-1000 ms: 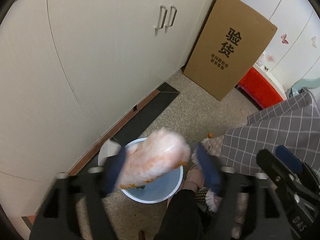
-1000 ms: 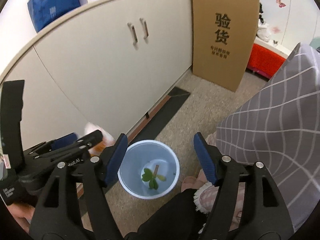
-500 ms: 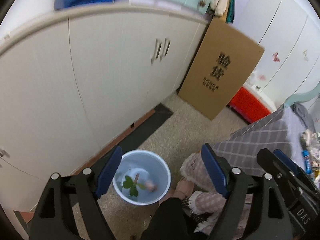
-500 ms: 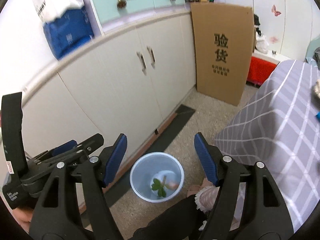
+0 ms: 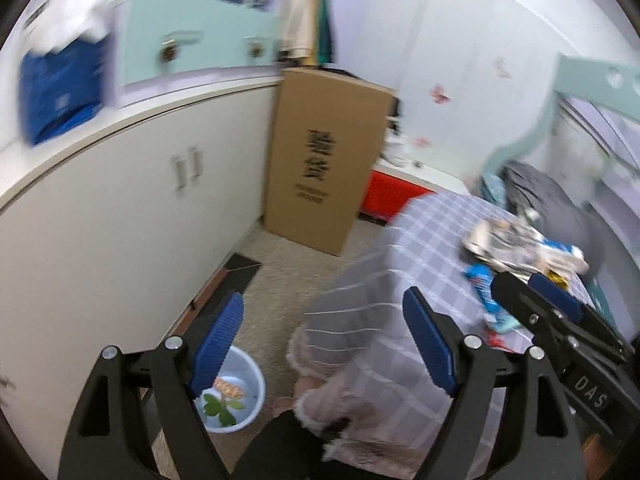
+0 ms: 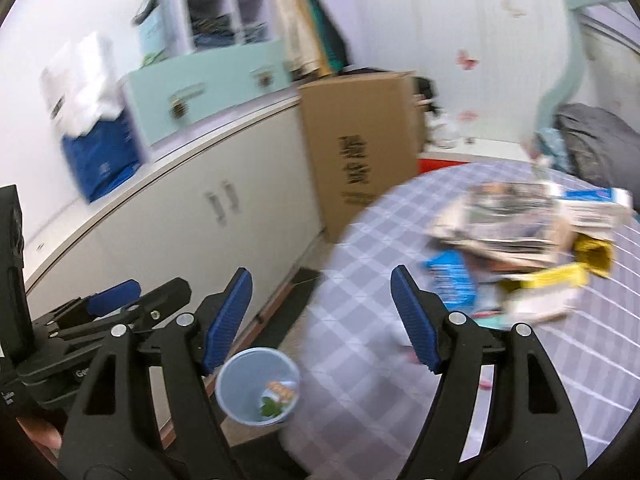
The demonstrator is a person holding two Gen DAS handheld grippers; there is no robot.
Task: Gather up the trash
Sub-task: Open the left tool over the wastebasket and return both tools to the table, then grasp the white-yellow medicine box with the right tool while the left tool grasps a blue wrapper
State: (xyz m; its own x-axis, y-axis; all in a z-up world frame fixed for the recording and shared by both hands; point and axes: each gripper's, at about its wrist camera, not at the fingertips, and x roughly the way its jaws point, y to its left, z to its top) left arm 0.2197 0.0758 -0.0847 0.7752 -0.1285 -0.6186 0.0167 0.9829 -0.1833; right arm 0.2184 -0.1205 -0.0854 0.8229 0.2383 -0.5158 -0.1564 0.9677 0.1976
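A light blue bin (image 5: 236, 396) stands on the floor by the white cabinets; it also shows in the right wrist view (image 6: 256, 386). Inside lie an orange-and-white wrapper (image 5: 229, 389) and green leaves (image 5: 219, 407). My left gripper (image 5: 320, 344) is open and empty, raised above the bin and the bed edge. My right gripper (image 6: 320, 316) is open and empty, facing the bed. Trash lies on the checked bedspread (image 6: 360, 280): a blue packet (image 6: 452, 280), yellow wrappers (image 6: 560, 276) and a pile of papers (image 6: 508, 212).
A tall cardboard box (image 5: 324, 156) leans against the white cabinets (image 5: 120, 208). A red box (image 5: 394, 196) sits behind it. A dark grey bundle (image 6: 596, 148) lies at the far end of the bed. My slippered foot (image 5: 320, 400) is beside the bin.
The orange-and-white wrapper left my left gripper and dropped into the bin. Both grippers have risen and turned right, from the bin toward the bed with its trash.
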